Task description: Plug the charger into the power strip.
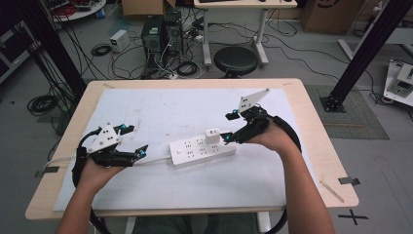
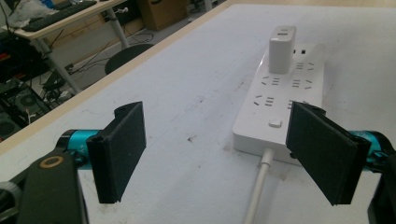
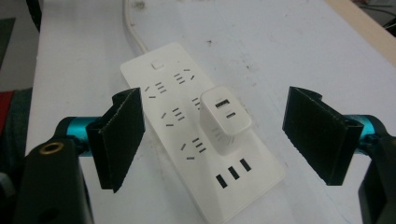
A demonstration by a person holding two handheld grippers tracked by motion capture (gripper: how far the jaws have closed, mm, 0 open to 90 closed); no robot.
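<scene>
Charger (image 3: 224, 121) plugged upright into power strip (image 1: 202, 151), near the strip's far end from the cord (image 2: 258, 191); strip lying flat on the white mat (image 1: 160, 112) mid-desk (image 1: 311, 141). Right gripper (image 3: 212, 135) released, jaws spread wide with the charger centred between them, not yet touching. Left gripper (image 2: 217, 149) likewise released, jaws apart, hovering by the cord end of the strip, the strip's switch (image 2: 275, 123) just ahead.

Likely step: pulling the charger out of its socket. To do it well:

- Lower right gripper so the pads land on the charger's broad side faces, low on the body rather than up at the USB end, for a firm hold without tipping.
- Close squarely; keep the pads parallel to the faces, no skew.
- Bring left gripper down onto the strip near the cord end, pressing or pinching it to the mat so the strip stays put.
- Pull straight up along the prongs, no rocking sideways; otherwise risk of bent pins or of the whole strip lifting.
- Watch the cord: keep it slack, clear of both sets of jaws.
</scene>
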